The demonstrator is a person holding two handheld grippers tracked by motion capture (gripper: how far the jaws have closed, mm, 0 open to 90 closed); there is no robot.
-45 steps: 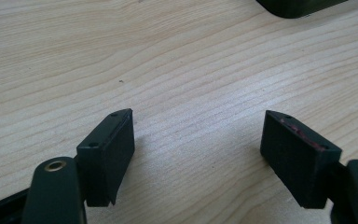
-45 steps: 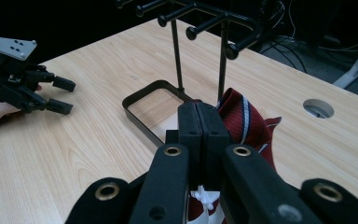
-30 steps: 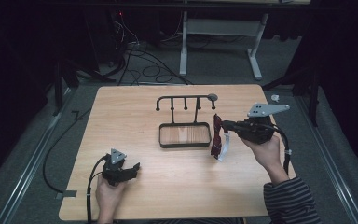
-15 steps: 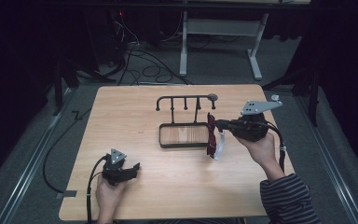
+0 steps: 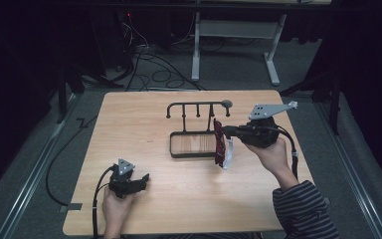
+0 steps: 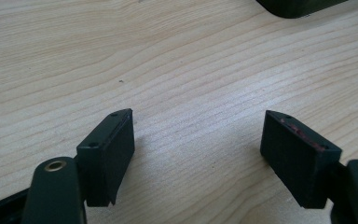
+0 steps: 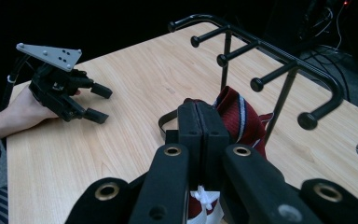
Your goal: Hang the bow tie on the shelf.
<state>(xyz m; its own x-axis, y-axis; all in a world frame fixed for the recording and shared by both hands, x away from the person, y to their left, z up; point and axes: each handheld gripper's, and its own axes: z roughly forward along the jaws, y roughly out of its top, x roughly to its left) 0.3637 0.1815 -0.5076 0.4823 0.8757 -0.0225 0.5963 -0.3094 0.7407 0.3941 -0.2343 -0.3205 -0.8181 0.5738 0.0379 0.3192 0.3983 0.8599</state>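
Right tool (image 5: 227, 132), seen from the high view, is clamped on the upper end of a dark red striped cloth (image 5: 220, 144) — it looks like a tie — which hangs below it, long axis about vertical, over the right end of the black rack (image 5: 198, 107) and its tray (image 5: 191, 145). The rack's pegged bar lies just beyond and left of the cloth, so the right hand is much the nearer. Left tool (image 5: 138, 180) rests well apart near the front of the surface (image 5: 144, 114).

Left gripper view: jaws spread wide over bare wood, holding nothing.

Right gripper view: jaws pressed together on the red cloth (image 7: 240, 116), a white label (image 7: 204, 198) below. Knobbed pegs (image 7: 307, 120) stand just beyond and to the right — the nearest one close beside the fabric.
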